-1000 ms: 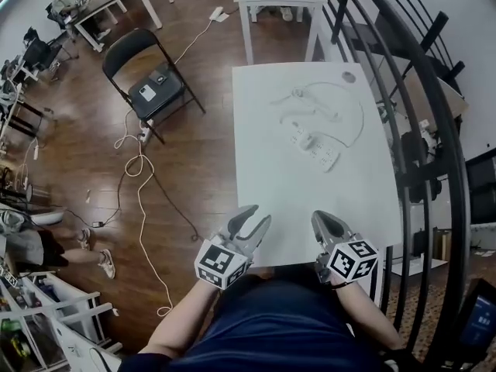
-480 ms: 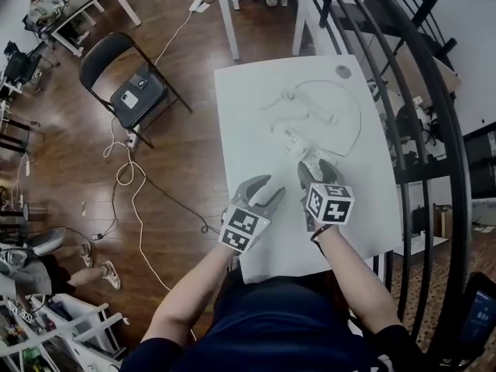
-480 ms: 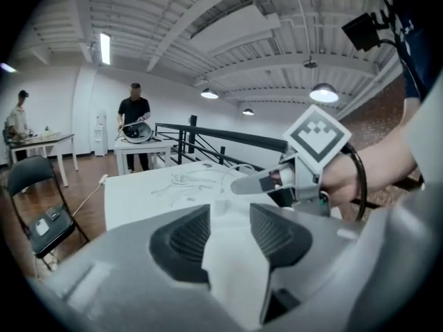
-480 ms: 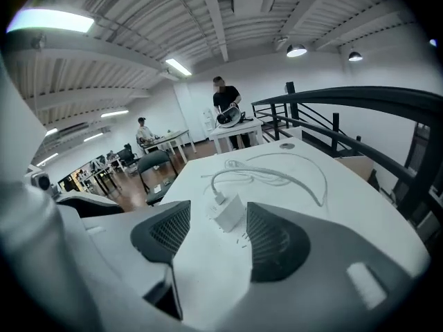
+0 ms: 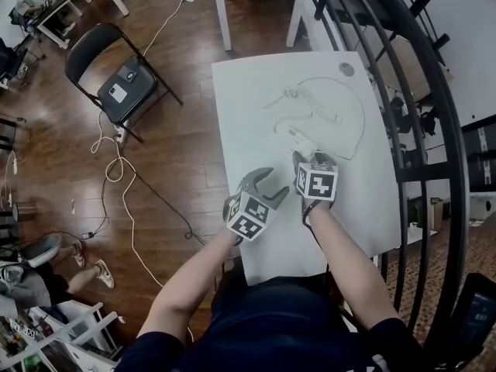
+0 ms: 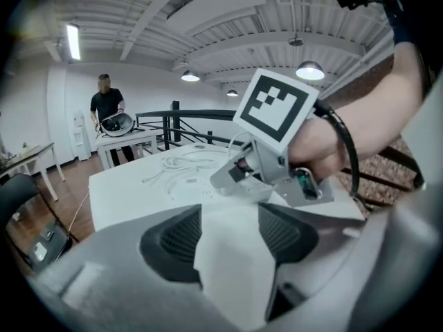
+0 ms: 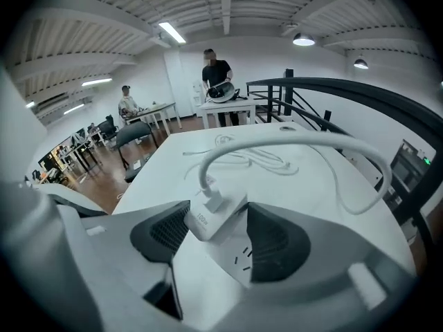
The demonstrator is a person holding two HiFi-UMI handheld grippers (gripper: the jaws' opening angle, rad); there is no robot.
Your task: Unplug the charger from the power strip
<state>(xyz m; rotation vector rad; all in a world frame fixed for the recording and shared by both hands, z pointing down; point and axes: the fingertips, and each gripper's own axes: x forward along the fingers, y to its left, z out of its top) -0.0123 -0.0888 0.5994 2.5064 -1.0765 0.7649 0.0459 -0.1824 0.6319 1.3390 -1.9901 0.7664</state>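
On the white table (image 5: 256,107) lies a white power strip (image 5: 298,139) with a white charger (image 7: 208,220) plugged into it; the charger's cable (image 7: 291,140) arcs up and away to the right. My right gripper (image 7: 214,235) straddles the charger. Its jaws have just been opening and stand open, the pads on either side and not pressing. My left gripper (image 5: 265,186) hovers just left of the right one, over bare table. Its jaws have just been opening too, and nothing is between them. In the left gripper view the right gripper (image 6: 242,175) fills the space ahead.
A loose bundle of white cables (image 5: 310,103) lies on the far part of the table, with a small round disc (image 5: 346,70) at the far corner. A black railing (image 5: 403,130) runs along the right. A folding chair (image 5: 116,84) and floor cables sit left.
Both grippers have moved from the table's near edge forward to the power strip. The right jaws, shut before, now stand open around the charger. The left jaws have spread wider.
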